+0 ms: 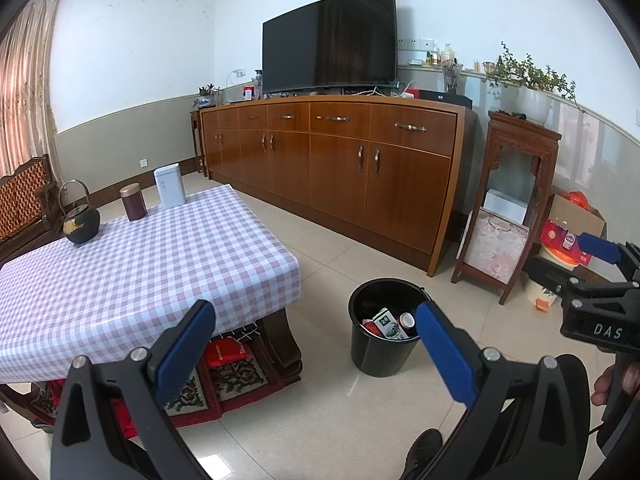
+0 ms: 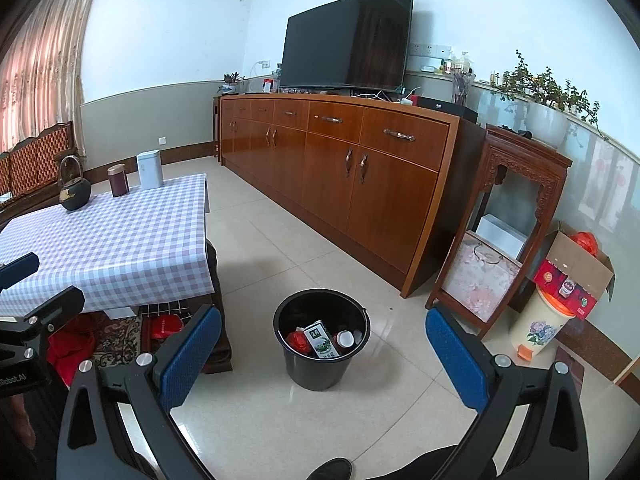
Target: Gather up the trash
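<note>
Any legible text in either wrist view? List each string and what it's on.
"DAS": black body of the right gripper, seen from the left wrist.
"Robot.AI", start cut off: black body of the left gripper, seen from the right wrist.
Green-and-white carton in the black plastic bucket: print too small.
Red box: blurred.

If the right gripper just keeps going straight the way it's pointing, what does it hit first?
Probably the black bucket on the floor: it sits between the open right gripper's fingers in its own view, already holding a carton. Depth is hard to judge.
</note>
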A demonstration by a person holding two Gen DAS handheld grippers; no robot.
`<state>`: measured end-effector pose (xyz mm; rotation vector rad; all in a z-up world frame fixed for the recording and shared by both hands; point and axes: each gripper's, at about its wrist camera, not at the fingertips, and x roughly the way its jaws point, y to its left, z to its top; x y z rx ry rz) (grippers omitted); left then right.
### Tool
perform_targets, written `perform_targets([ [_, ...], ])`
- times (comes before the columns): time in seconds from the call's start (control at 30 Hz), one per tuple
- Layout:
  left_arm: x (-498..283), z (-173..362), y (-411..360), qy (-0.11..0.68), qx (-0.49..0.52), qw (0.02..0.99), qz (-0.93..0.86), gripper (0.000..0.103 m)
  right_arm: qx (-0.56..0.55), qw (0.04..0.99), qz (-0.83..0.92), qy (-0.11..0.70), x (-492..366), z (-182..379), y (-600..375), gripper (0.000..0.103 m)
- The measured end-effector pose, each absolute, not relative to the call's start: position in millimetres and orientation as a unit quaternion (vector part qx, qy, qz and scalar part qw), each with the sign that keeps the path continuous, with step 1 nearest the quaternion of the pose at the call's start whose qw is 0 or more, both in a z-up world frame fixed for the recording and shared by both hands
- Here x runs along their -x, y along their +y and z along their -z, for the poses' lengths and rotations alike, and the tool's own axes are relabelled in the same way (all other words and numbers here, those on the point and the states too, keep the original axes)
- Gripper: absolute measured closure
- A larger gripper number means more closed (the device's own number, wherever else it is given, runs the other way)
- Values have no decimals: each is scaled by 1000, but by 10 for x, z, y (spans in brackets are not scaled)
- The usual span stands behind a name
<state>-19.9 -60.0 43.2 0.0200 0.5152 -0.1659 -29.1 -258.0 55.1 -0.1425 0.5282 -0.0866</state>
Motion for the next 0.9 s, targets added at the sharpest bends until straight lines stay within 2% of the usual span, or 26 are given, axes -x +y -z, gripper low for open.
perform_targets([
  [0.9,180,-428,-613,251,-16,963,99,2,69,961,43,263,310,-544,-2595,0],
])
